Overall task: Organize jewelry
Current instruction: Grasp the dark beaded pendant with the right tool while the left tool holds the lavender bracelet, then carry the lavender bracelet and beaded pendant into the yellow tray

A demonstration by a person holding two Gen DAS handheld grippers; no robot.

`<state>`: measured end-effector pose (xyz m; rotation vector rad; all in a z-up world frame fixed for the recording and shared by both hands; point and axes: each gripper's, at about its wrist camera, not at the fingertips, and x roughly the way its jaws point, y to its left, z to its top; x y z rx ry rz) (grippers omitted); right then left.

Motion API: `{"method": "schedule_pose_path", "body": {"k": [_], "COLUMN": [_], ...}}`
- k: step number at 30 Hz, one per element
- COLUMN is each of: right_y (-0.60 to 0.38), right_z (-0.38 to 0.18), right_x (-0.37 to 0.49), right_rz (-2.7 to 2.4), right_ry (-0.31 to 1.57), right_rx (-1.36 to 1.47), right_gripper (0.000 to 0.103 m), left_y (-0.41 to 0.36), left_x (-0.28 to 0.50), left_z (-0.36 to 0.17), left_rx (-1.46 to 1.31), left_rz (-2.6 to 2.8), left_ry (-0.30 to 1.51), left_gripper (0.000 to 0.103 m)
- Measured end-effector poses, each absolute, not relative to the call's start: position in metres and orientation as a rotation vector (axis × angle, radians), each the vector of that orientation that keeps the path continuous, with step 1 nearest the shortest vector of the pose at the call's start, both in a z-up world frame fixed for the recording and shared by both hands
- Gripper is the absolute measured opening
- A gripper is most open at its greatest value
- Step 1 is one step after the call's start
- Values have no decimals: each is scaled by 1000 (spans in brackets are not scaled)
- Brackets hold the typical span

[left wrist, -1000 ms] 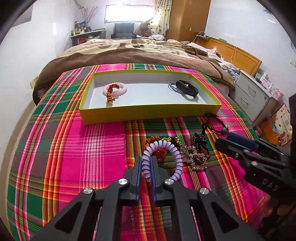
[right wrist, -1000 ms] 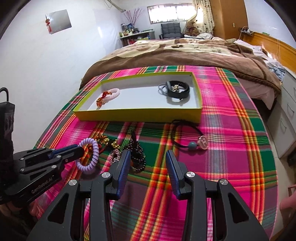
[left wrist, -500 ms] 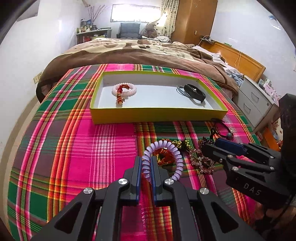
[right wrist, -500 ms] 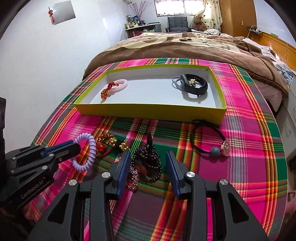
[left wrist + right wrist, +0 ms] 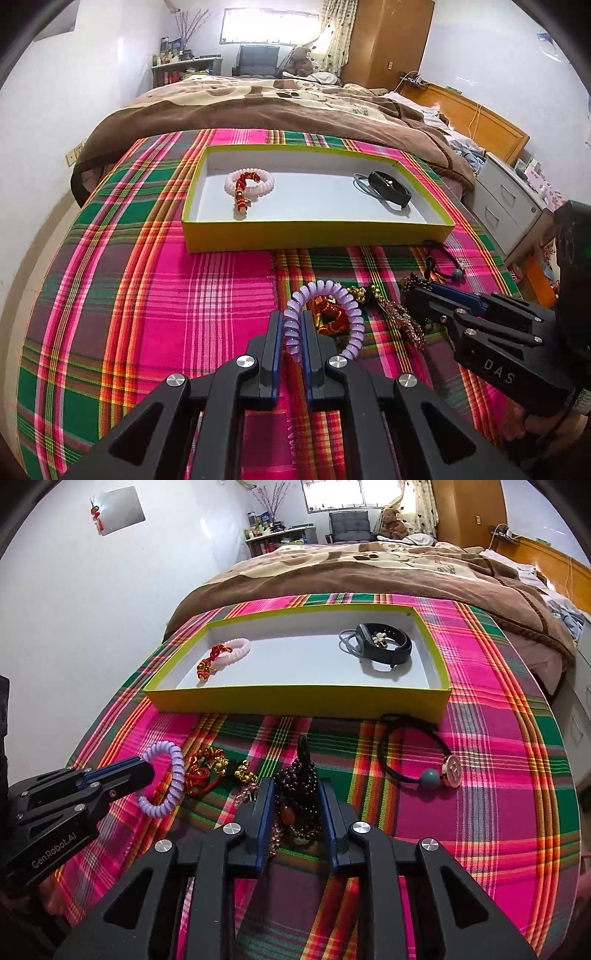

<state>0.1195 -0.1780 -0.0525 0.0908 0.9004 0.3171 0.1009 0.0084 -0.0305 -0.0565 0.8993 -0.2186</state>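
Moved since before: right gripper (image 5: 295,805) slid over to the dark bead bracelet (image 5: 299,794), and its two fingers are closing with the beads between them.
Right gripper touch: cannot tell if the pads press the beads yet.
Left gripper (image 5: 293,332): pinched tight on the purple coil bracelet (image 5: 325,314), same as before.
Purple coil bracelet: held just above the plaid cloth (image 5: 147,295), in front of the yellow box.
Pile on cloth: red and gold knot charm (image 5: 205,771) just beside the dark beads.
Black cord with ball (image 5: 417,753): lying on the cloth, near the box's front wall.
Yellow box (image 5: 317,240): holds a pink bead bracelet (image 5: 251,182) on one side and a black band (image 5: 391,186) on the other, well apart.
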Motion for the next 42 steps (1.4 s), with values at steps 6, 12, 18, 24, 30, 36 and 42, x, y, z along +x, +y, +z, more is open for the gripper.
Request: {"method": "schedule_pose_path", "body": {"k": [6,12,18,24,30,36,42], "right_y": [-187,-191,-192,-193,-190,-184,-178], "right_z": [-46,-40,-34,-22,-11,-7,-9], "right_x": [116,114,114,123,142,170,201], "right_rz": [288,278,270,266,268,270,273], "right_ry": [878,860,845,823,807,807,820], "right_rx": [103,108,110,111,102,92,82], "right_gripper": [21,21,21,21,21,21,21], "left_y": [14,21,25,23,15,9,9], "left_x": [102,105,109,122,147,177,213], "left_z": [-26,-22,-14,0,14,18,12], "left_rx": [-59,-63,-61,-55,-44,-37,-42], "left_rz": [-208,-191,-186,-194,-205,-213,-207], "left_ry": [891,881,867,841,816,814,828], "left_gripper": [9,9,9,9,9,9,9]}}
